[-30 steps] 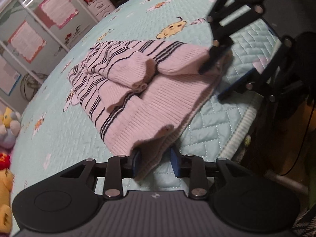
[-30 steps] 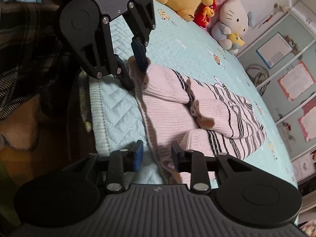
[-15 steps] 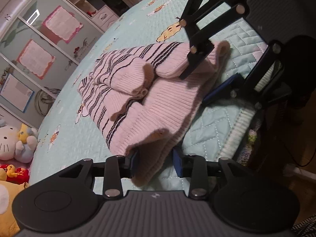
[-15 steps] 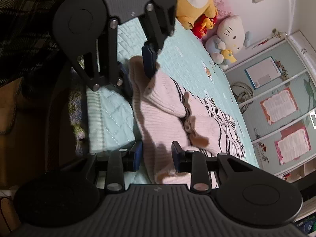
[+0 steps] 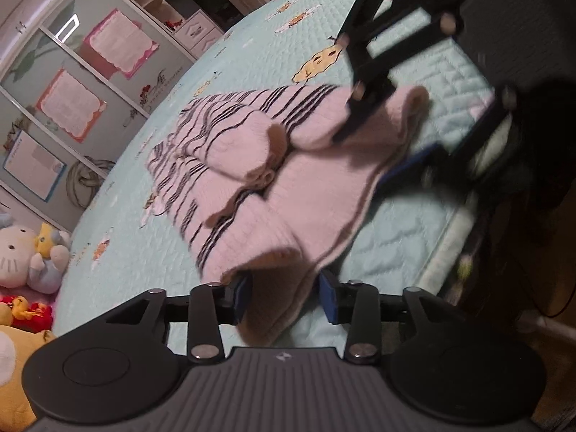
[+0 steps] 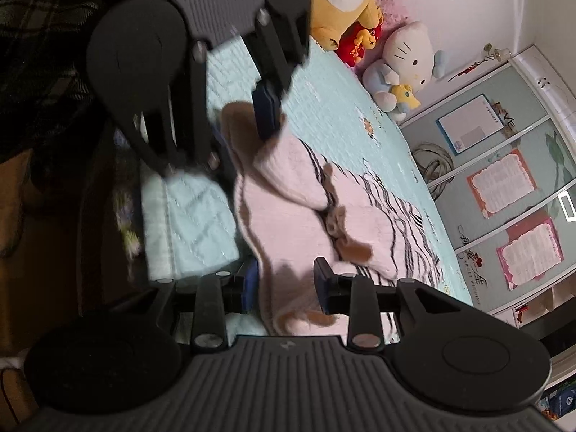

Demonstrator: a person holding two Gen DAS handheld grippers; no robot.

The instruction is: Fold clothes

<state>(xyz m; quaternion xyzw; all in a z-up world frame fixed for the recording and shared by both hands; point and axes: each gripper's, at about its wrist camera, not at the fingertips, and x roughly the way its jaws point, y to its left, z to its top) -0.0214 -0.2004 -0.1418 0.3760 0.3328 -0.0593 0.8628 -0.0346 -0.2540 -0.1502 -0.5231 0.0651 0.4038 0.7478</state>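
A pink knit sweater [image 5: 316, 194] with black stripes lies on the teal quilted bed [image 5: 252, 54], its sleeves folded in over the middle. My left gripper [image 5: 284, 295] is shut on one corner of the plain pink hem, which bunches between the blue pads and hangs off the quilt. My right gripper [image 6: 286, 286] is shut on the other hem corner of the sweater [image 6: 288, 216]. Each tool shows in the other's view: the right gripper [image 5: 378, 151] pinches the raised far corner, and the left gripper [image 6: 241, 140] does the same. The striped top end rests flat.
The hem end sits near the bed edge [image 5: 450, 252], with dark floor beyond it. Plush toys [image 6: 403, 61] sit at the head of the bed. A wardrobe with pink paper sheets [image 5: 72, 108] stands along the far side.
Both grippers have risen with the hem corners in them, so the hem now stands off the quilt. Both views have tilted and show more of the room.
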